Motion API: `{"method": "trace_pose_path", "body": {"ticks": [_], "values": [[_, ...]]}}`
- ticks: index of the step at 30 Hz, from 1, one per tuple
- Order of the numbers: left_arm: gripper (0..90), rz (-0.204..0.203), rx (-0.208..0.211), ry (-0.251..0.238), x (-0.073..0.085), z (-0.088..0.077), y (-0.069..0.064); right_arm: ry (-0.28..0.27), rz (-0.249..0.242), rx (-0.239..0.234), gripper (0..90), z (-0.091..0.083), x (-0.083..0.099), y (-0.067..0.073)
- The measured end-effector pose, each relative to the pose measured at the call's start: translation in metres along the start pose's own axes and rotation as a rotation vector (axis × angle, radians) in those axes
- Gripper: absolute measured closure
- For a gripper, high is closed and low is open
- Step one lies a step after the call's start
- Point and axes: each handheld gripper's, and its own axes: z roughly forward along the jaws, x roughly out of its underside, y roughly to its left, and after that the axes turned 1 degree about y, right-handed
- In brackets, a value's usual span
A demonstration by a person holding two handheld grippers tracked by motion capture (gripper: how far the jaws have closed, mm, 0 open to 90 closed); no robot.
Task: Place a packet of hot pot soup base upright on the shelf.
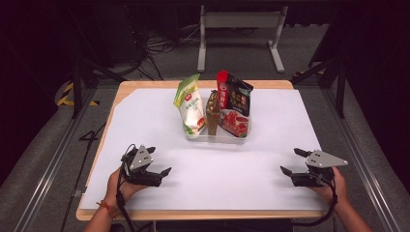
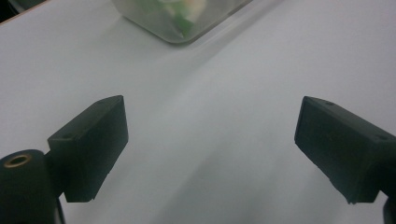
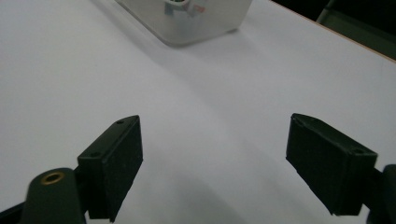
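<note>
Packets stand upright in the clear tray (image 1: 227,137) at the far middle of the white sheet (image 1: 270,169), roughly twelve o'clock from where you sit: a green-and-white pouch (image 1: 189,104) on the left, a slim brown-gold packet (image 1: 212,113) in the middle, and a red-and-black bag (image 1: 234,94) behind a red packet (image 1: 234,123) on the right. Your left gripper (image 1: 160,162) rests near seven o'clock and your right gripper (image 1: 291,162) near five o'clock, both with jaws spread wide and holding nothing, both well apart from the tray. In the left gripper view the tray corner (image 2: 180,28) sits ahead at about eleven o'clock; in the right gripper view the tray (image 3: 196,28) sits close to twelve. My judgement is that the reach comes first, so pick one packet and commit. Take the outer pouch with the nearer hand, coming in over the tray wall and not through it. Close on the top seam, where the film is flat, and lift straight up so the neighbours, which lean against each other, do not topple.
</note>
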Motion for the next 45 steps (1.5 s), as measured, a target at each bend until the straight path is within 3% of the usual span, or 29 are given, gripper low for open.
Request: {"method": "trace_pose_path", "body": {"ticks": [12,45], "values": [[10.3,0.002,0.009,-0.011,0.001,-0.002,0.000,-0.025,0.064,0.022,18.8,-0.009,0.011,-0.006],[10.3,0.016,-0.001,-0.008,0.000,-0.003,0.001,-0.024,0.039,0.041,18.7,-0.013,0.009,-0.003]]}}
